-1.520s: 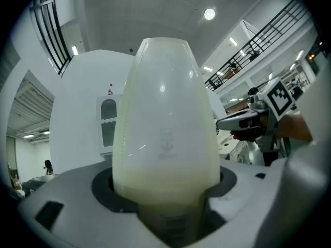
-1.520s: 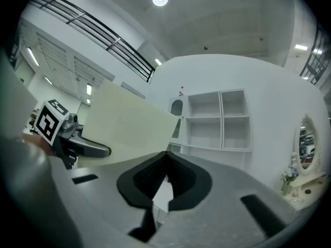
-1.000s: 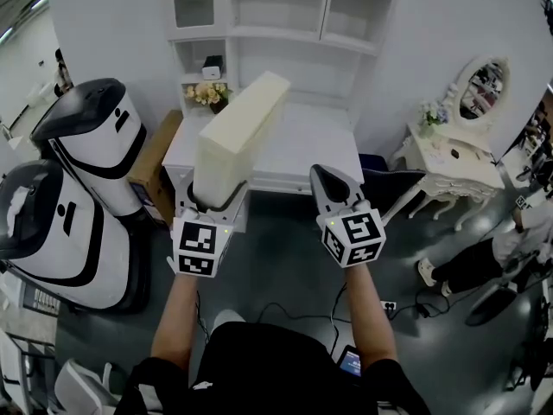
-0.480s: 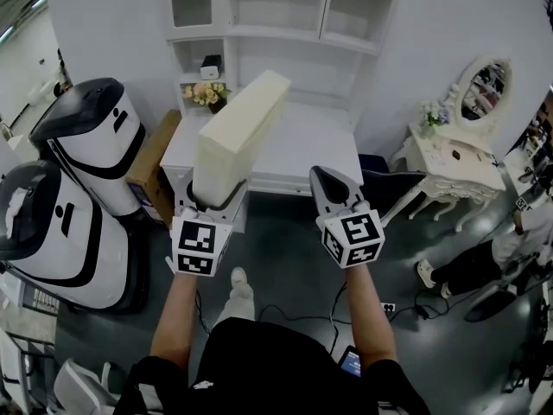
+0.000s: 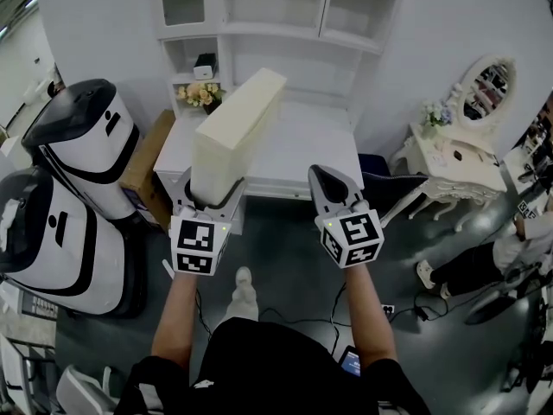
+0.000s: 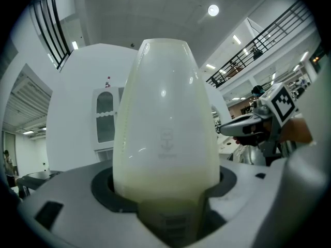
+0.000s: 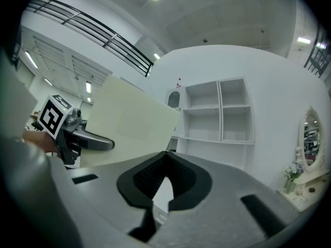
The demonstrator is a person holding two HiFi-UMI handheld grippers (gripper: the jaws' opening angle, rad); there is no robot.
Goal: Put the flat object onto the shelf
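The flat object [image 5: 235, 132] is a thick cream slab. It stands on edge and leans away from me, toward the white shelf unit [image 5: 285, 33]. My left gripper [image 5: 213, 197] is shut on its lower end. In the left gripper view the slab [image 6: 165, 123] fills the middle between the jaws of my left gripper [image 6: 166, 192]. My right gripper [image 5: 319, 174] is shut with nothing in it, level with the left one and apart from the slab. The right gripper view shows the slab [image 7: 129, 123] at left and the shelf unit [image 7: 217, 112] ahead.
A white desk top [image 5: 298, 145] lies below the shelves, with flowers [image 5: 200, 93] at its left. Two large white and black machines [image 5: 78, 145] and a cardboard box [image 5: 143, 158] stand at left. At right are a dressing table [image 5: 454, 162], a dark chair [image 5: 389, 184] and a person [image 5: 510, 249].
Both grippers and the slab have moved a little forward, toward the desk and shelf unit. The grip on the slab is unchanged.
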